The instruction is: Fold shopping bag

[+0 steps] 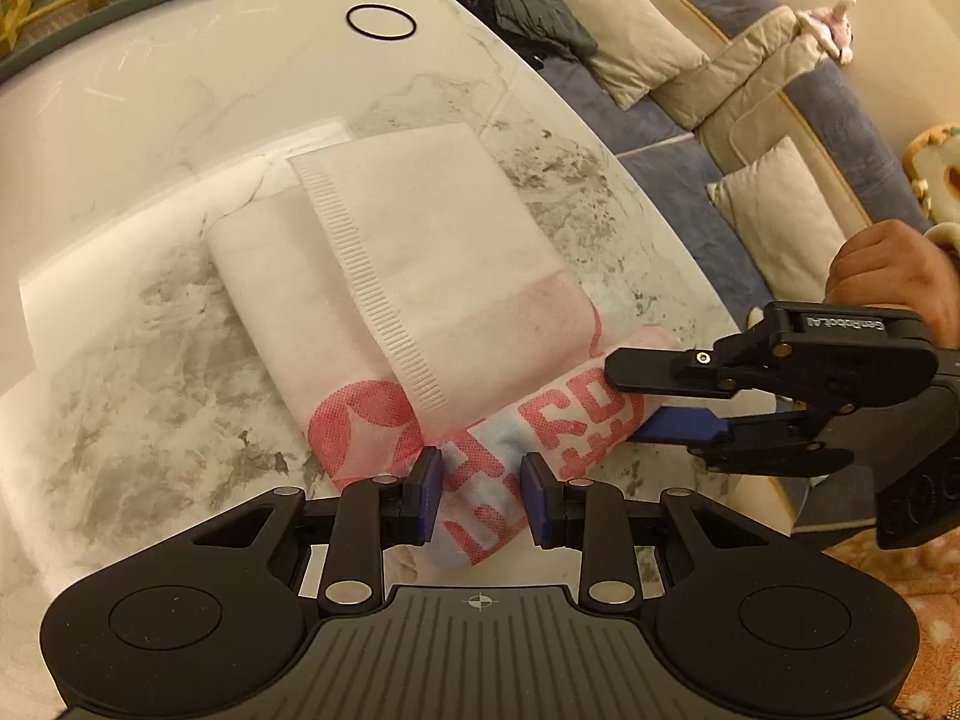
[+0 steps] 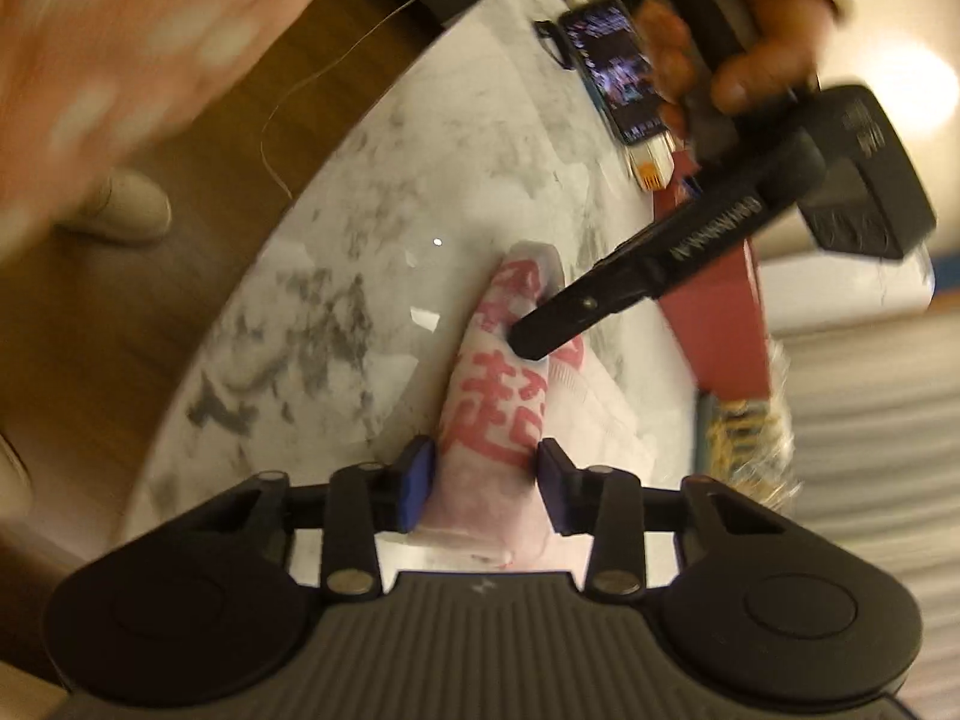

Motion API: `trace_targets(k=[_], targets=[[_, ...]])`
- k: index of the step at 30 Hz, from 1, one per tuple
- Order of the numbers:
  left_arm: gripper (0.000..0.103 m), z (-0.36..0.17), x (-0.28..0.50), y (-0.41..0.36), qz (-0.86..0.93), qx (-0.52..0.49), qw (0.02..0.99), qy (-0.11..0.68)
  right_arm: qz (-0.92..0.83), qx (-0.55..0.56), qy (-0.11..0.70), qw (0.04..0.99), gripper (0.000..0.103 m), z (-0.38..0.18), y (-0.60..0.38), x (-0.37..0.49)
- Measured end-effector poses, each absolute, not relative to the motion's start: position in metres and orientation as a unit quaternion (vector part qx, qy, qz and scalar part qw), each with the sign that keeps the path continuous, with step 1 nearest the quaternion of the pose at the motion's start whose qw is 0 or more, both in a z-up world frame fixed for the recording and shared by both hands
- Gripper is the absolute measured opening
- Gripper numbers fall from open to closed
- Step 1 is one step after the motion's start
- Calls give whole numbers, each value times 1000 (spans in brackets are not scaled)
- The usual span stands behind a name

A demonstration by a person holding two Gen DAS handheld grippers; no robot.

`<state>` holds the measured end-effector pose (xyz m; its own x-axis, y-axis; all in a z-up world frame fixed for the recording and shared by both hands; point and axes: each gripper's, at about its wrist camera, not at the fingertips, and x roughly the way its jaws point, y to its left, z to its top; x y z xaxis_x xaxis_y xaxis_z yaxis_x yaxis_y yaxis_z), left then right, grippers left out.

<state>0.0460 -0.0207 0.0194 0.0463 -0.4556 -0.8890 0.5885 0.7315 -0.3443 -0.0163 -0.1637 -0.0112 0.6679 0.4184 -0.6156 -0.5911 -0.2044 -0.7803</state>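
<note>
Two grippers over bag (image 1: pixel 420 276), folded on table (image 1: pixel 150 360). Left gripper (image 1: pixel 482 495): released, pads apart astride printed near edge, not pinching. Right gripper (image 1: pixel 645 405): parted, lower blue pad at right printed corner; clamping on cloth not discernible. Light, limp, slightly slick nonwoven; layers likely to spring open. Best grasped at printed edge just ahead of left pads, through all layers.
</note>
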Motion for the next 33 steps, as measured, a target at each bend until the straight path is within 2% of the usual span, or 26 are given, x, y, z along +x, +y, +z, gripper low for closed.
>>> trace_targets(k=[2, 5, 8, 11, 19, 23, 29, 31, 33], targets=[[30, 18, 46, -21, -362, 53, 724, 585, 407, -651, 82, 635, 27, -9, -162, -10], [30, 19, 39, -27, -358, 65, 732, 577, 439, -577, 171, 667, 21, 12, -151, 11], [30, 21, 28, -21, -362, 61, 719, 590, 486, -450, 290, 691, 20, 42, -150, 40], [30, 21, 14, -8, -376, 52, 716, 586, 526, -357, 377, 674, 19, 55, -151, 59], [32, 18, 3, 28, -387, 6, 758, 525, 544, -117, 548, 625, 19, 36, -167, 121], [32, 31, -6, 23, -396, 53, 771, 496, 533, -44, 595, 599, 19, 21, -177, 144], [32, 50, -38, -17, -430, 172, 770, 440, 531, -13, 617, 581, 18, 9, -177, 162], [32, 48, -45, -33, -411, 203, 771, 442, 531, -9, 618, 580, 17, 8, -182, 162], [32, 44, -36, -35, -392, 186, 771, 466, 530, -7, 617, 582, 17, 7, -184, 163]])
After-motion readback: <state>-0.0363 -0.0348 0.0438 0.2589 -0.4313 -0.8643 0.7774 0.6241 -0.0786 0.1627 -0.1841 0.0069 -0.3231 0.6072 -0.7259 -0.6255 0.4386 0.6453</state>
